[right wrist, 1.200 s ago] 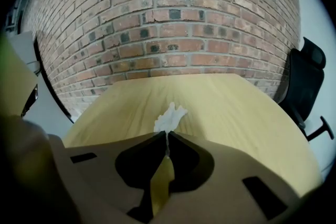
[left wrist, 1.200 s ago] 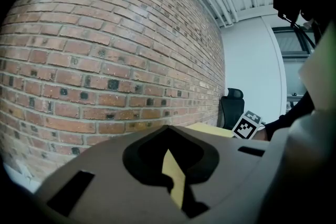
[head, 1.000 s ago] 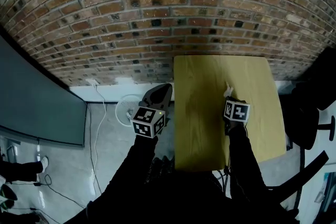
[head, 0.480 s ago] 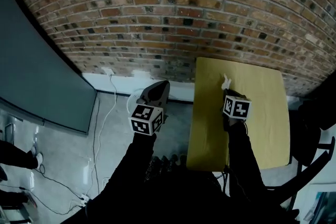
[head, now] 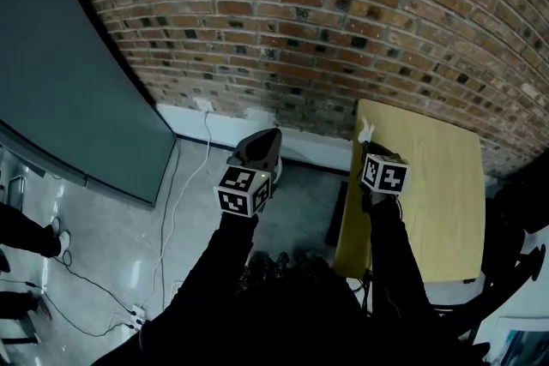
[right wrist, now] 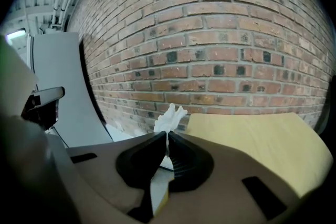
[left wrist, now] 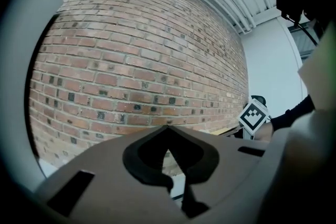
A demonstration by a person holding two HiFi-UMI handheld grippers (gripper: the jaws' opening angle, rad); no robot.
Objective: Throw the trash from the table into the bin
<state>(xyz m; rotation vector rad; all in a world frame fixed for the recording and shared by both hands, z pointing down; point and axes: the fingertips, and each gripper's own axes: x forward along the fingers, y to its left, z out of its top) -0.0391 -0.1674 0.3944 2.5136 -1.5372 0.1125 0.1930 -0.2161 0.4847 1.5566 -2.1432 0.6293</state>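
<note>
1. A brick wall point(head: 343, 30) is filling the far side of the head view and is standing behind the jaws in both gripper views.
2. A dark flat panel point(head: 77, 81) is leaning across the left of the head view, with grey floor point(head: 171, 227) lying below it.
3. A yellow wooden table point(head: 437, 193) is standing against the wall at the right, and its top is showing bare in the right gripper view.
4. The person's two dark sleeves are reaching forward from the bottom edge, each ending in a gripper with a marker cube.
5. The left gripper point(head: 264, 143) is hovering over the floor to the left of the table. Its jaws are meeting at the tips with nothing between them.
6. The right gripper point(head: 367, 143) is hanging over the table's far left corner. Its jaws are pinching a crumpled white tissue point(right wrist: 169, 118).
7. The tissue is sticking up past the jaw tips, showing against the wall just beside the table's left edge.
8. A thin white cable point(head: 176, 184) is trailing from the wall's base across the floor.
</note>
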